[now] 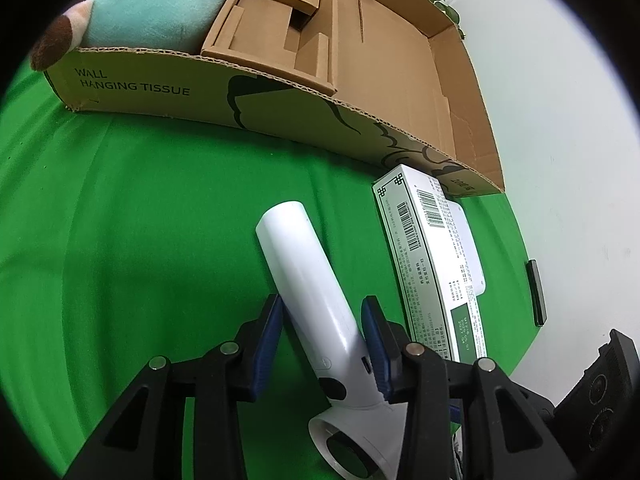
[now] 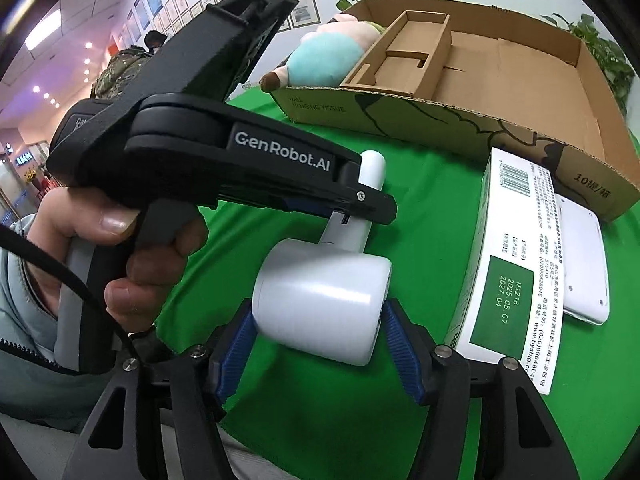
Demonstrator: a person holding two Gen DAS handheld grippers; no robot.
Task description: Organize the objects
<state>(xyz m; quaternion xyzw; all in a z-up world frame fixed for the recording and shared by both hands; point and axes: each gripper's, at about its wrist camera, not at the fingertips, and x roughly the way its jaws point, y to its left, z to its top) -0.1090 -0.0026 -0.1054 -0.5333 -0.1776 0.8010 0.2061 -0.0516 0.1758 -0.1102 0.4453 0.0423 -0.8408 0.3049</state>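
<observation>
A white hair dryer [image 1: 312, 280] lies on the green cloth, handle pointing away. My left gripper [image 1: 322, 312] is closed on its handle near the head. In the right wrist view the dryer's round head [image 2: 324, 300] sits between my right gripper's [image 2: 320, 320] blue pads, which touch its sides. The left gripper's black body [image 2: 224, 160] crosses above the handle there. A large open cardboard box [image 1: 400, 80] stands behind, with a smaller cardboard insert [image 1: 272, 24] and a teal plush toy [image 1: 152, 4] inside.
A green-and-white carton [image 1: 432, 260] lies right of the dryer, resting on a flat white device [image 2: 584, 264]. A small black item [image 1: 536, 292] lies at the cloth's right edge. Potted plants [image 2: 600, 48] stand behind the box. A white wall is at right.
</observation>
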